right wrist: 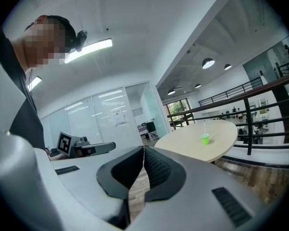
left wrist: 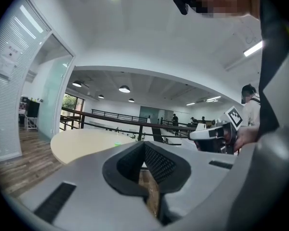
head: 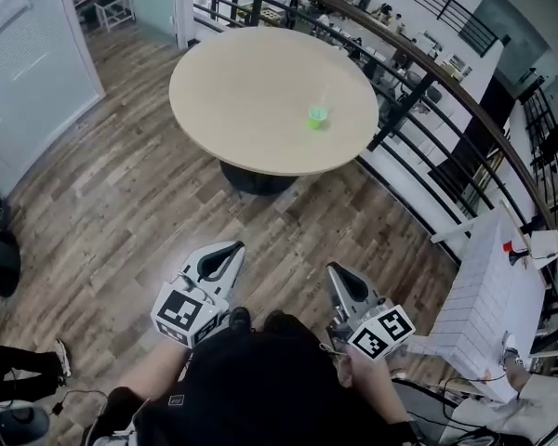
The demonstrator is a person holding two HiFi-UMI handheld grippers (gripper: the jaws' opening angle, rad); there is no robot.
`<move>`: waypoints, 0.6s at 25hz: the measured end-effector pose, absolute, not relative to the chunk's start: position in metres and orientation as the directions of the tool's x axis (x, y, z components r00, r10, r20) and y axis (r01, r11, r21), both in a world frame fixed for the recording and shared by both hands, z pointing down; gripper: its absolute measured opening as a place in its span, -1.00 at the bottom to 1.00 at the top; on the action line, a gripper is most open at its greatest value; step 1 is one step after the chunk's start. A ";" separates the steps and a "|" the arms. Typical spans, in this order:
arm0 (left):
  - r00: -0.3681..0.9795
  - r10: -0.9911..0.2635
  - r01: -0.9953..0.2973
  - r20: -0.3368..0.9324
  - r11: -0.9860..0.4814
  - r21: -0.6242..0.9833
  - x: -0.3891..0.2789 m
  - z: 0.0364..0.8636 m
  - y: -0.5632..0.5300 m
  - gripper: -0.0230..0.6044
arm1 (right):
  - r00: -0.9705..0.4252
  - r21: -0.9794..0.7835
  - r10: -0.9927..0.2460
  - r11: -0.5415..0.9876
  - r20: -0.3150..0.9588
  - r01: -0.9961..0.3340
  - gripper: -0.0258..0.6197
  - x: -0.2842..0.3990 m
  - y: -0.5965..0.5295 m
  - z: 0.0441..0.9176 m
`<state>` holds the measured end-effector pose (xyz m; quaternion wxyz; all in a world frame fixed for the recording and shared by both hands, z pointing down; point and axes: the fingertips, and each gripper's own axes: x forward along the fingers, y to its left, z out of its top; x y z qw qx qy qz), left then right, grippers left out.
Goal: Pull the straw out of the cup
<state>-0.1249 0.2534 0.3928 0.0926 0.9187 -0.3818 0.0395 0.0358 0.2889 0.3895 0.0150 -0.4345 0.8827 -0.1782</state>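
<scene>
L gripper: jaws closed tip to tip, nothing between the pads. Held low in front of me, pointing about level toward the table.
Floor: open wood floor between me and the table, so neither gripper is in reach yet.
Table: round, pale top, well ahead of both grippers. Bare except for the cup.
Cup: small, green, standing upright on the table's R half, nearer the far-right rim than the centre. Nothing is touching it.
Straw: clear and thin, hard to make out from the head view. The R gripper view shows it sticking up out of the cup, long axis close to vertical.
R gripper: jaws also closed, pads meeting, nothing held. It sits level with the L one, beside it.
Direction: the cup lies straight ahead and far off. In the head view it's almost in line with the R gripper and off to the R of the L one.
Nearer hand: R, I reckon, though not by much. L would then be free to steady the cup.
Next move needs: get to the table first, then open the jaws. With the straw upright, I'd pinch its upper part from the side and pull straight up along its length.
Risk: the cup looks light, so it could lift or tip with the straw if it isn't held.
</scene>
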 end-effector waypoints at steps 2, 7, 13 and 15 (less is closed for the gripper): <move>0.706 -0.692 -0.708 0.150 -0.691 0.143 -0.127 0.399 0.244 -0.90 | -0.634 -0.333 -0.763 0.569 0.126 -0.752 -0.85 0.031 0.276 0.393; 0.698 -0.698 -0.716 0.160 -0.683 0.145 -0.124 0.409 0.217 -0.90 | -0.661 -0.355 -0.740 0.589 0.122 -0.726 -0.85 0.028 0.241 0.404; 0.672 -0.720 -0.740 0.170 -0.651 0.170 -0.110 0.419 0.158 -0.90 | -0.682 -0.366 -0.723 0.609 0.110 -0.704 -0.85 0.044 0.179 0.417; 0.676 -0.717 -0.737 0.172 -0.653 0.172 -0.096 0.416 0.132 -0.90 | -0.689 -0.372 -0.716 0.613 0.110 -0.697 -0.85 0.054 0.149 0.416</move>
